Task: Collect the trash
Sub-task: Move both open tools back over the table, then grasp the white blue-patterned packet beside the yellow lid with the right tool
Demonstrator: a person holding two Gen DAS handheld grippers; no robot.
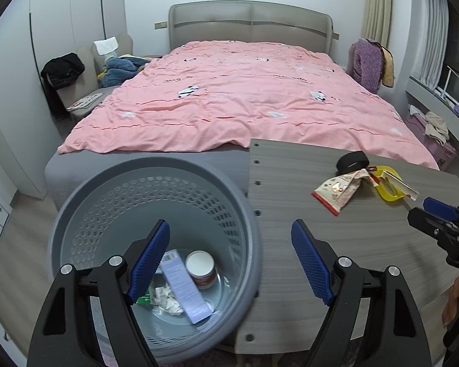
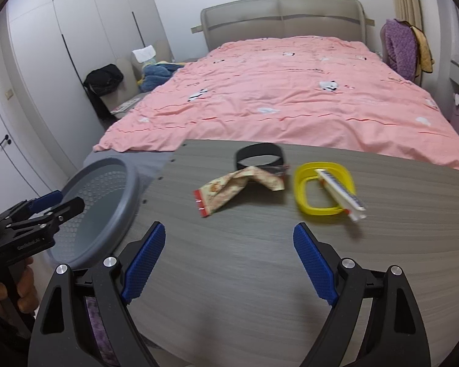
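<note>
1 bin (image 1: 156, 183) w/ 4 bits inside; table (image 2: 260, 275): 1 wrapper (image 2: 226, 189), 2 rings, 1 tube (image 2: 341, 194).

Pink bedspread (image 1: 229, 98), grey basket (image 1: 76, 214).

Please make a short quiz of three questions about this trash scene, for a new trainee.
1. True or false: the left gripper is shut on a wrapper.
2. Which thing lies across the yellow ring on the table? A) a white strip package B) a cup C) a tissue
3. Fill in: the small round tub lies inside the grey ____.

Key
1. False: both it and the right gripper are open and empty.
2. A
3. basket
</note>
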